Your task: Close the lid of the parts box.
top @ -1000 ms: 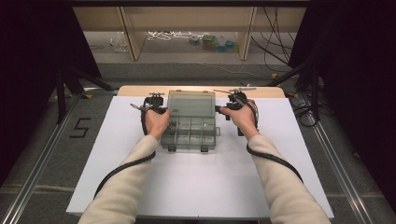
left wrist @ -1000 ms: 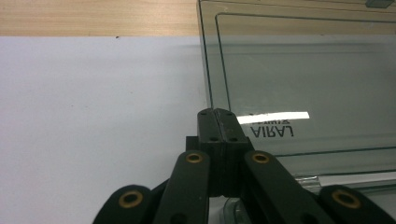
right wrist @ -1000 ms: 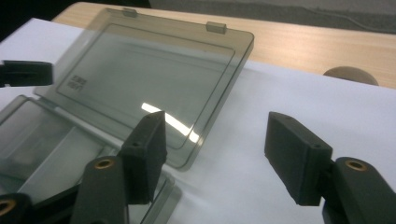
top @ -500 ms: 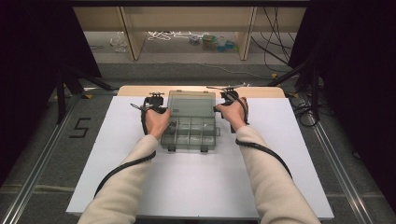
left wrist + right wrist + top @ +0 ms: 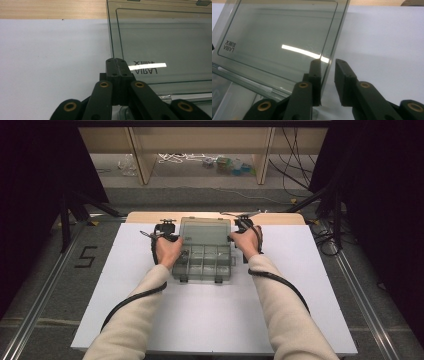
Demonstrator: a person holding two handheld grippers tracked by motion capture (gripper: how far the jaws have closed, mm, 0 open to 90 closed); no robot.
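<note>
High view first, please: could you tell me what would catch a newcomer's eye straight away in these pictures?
A smoky transparent plastic compartment box sits mid-table on the white table sheet, its clear lid standing open at the far side. A hand flanks it on each side: the left tongs are pressed shut beside the lid's edge, while the right tongs stand open astride its opposite edge.

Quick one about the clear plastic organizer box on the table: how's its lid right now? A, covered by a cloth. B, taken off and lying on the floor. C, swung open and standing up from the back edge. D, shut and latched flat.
C: the lid stands raised behind the open compartments of the organizer box, and the right gripper has its jaws straddling the lid's edge.
</note>
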